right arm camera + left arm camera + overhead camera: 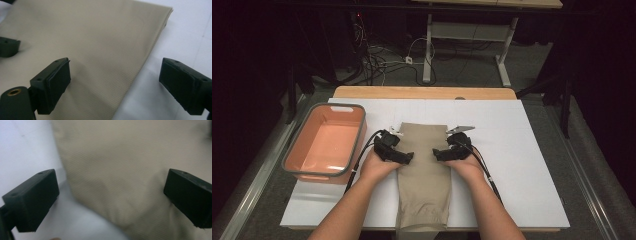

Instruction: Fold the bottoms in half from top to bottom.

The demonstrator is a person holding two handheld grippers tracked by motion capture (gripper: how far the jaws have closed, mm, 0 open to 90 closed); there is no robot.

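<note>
A beige folded cloth [423, 165] lies lengthwise on the white table top [512, 150], its near end hanging over the front edge. My left gripper [406, 156] is at the cloth's left edge and stands open. In the left gripper view [110, 195] one jaw is over the white surface and the other over the cloth [120, 162]. My right gripper [438, 154] is at the cloth's right edge, also open. In the right gripper view [116, 86] its jaws straddle that edge of the cloth [87, 37], and nothing is pinched between the pads.
A salmon basin with a grey rim [326, 142] stands at the table's left side, close to my left hand. White surface stretches to the right of the cloth. Beyond the table's far wooden edge [424, 92] are cables and another table's legs on the floor.
</note>
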